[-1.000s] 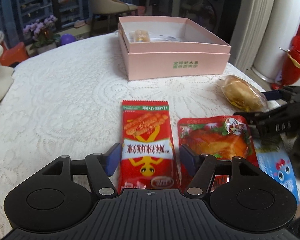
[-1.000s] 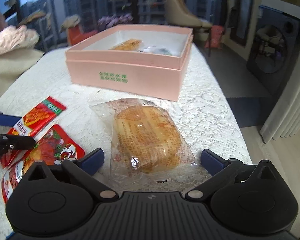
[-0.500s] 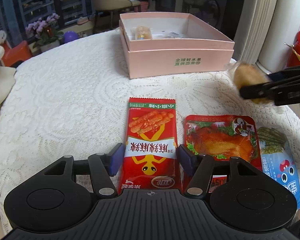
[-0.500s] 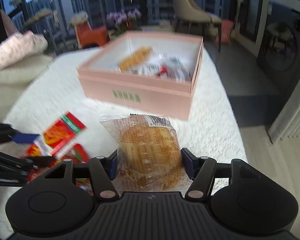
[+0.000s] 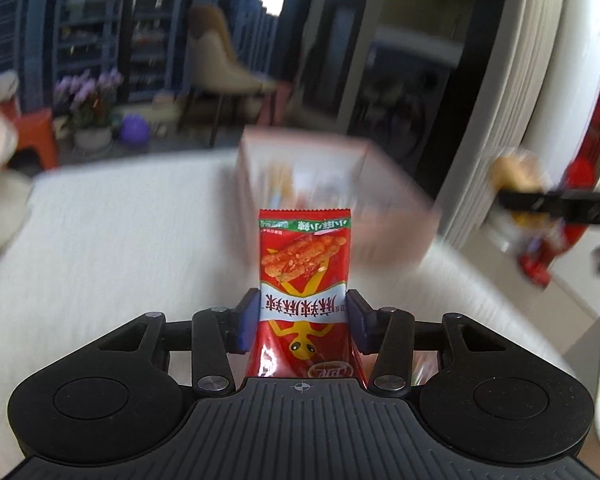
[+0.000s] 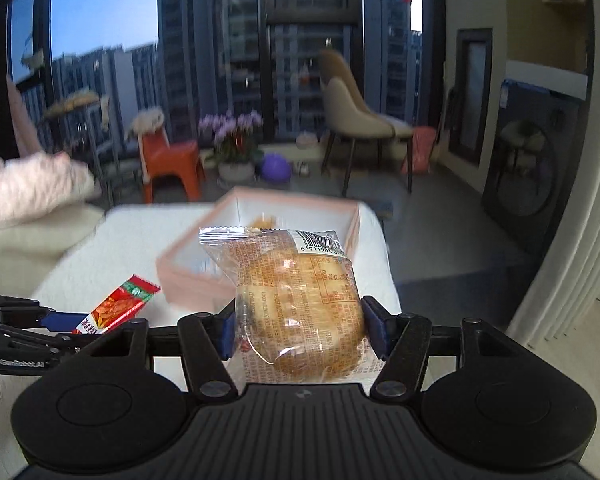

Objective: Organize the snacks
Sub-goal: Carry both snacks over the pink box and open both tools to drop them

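Observation:
My left gripper [image 5: 303, 316] grips a red snack packet [image 5: 304, 256] by its sides, jaws still closing on it, lifted above the white lace table [image 5: 120, 240]. The packet stands upright, pointing toward the blurred open pink box [image 5: 384, 236]. My right gripper [image 6: 298, 328] is shut on a wrapped bread bun [image 6: 300, 300], held in the air in front of the pink box [image 6: 188, 276], which has snacks inside. In the right wrist view the left gripper [image 6: 60, 320] and its red packet [image 6: 116, 308] show at the left. The bun [image 5: 514, 168] appears far right in the left wrist view.
Beyond the table stand a beige chair [image 6: 356, 120], an orange stool [image 6: 172, 160], potted purple flowers [image 6: 236, 140] and a purple ball [image 6: 276, 168]. A red figure [image 5: 560, 240] stands on the floor by the white curtain. The table edge falls off just right of the box.
Both grippers closed on their snacks and rose off the table: the left on the red packet, the right on the bun. The other packets on the cloth dropped out of view.

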### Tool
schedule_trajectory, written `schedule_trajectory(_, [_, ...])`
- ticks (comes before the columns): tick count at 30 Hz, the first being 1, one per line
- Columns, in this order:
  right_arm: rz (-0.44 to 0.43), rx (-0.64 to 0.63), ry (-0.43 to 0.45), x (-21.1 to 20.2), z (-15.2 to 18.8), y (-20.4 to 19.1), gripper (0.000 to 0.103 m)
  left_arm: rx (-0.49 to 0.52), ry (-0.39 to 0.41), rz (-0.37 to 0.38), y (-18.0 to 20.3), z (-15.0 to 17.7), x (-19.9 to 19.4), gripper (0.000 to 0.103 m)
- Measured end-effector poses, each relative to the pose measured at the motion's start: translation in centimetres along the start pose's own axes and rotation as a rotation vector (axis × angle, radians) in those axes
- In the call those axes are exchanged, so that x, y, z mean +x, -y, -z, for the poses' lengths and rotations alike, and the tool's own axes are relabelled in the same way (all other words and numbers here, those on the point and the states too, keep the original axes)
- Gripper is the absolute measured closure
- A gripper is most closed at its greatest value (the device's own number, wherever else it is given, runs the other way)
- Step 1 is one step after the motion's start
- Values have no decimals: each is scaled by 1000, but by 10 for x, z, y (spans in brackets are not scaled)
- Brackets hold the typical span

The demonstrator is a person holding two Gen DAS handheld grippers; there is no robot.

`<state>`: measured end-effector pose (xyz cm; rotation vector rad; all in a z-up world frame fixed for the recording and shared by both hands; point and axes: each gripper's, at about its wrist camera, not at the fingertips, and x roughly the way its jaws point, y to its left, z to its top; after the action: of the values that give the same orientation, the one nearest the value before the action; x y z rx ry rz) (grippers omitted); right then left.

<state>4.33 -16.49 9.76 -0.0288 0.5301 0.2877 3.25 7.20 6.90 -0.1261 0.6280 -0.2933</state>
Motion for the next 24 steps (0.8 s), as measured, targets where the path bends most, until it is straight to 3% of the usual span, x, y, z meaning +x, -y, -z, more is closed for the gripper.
schedule_trajectory(3, [-10, 35, 53, 8, -33, 6, 43, -30, 106, 82, 5, -57, 1, 52])
schedule_trajectory(5, [-41, 78, 90, 22, -66, 11, 42, -72, 180, 166, 3, -102, 12, 44])
schedule_trajectory(6, [-56, 105, 94, 32, -83, 14, 32, -96, 175, 187, 1, -120, 24, 42])
schedule_trajectory(8, [-45, 100, 51, 61, -110, 19, 12, -129, 86, 165, -4, -145, 52, 44])
schedule_trajectory(9, [-27, 82, 15, 76, -118, 21, 13, -128, 55, 138, -7, -149, 61, 45])
schedule_trajectory(11, [34, 80, -48, 95, -121, 25, 15, -94, 50, 97, -8, -141, 65, 47])
schedule_trajectory(17, [-37, 108, -125, 87, -74, 41, 15, -91, -53, 97, -17, -83, 72, 47])
schedule_trajectory(24, [-77, 87, -256, 68, -20, 26, 15, 1, -171, 41, 1, -21, 53, 47])
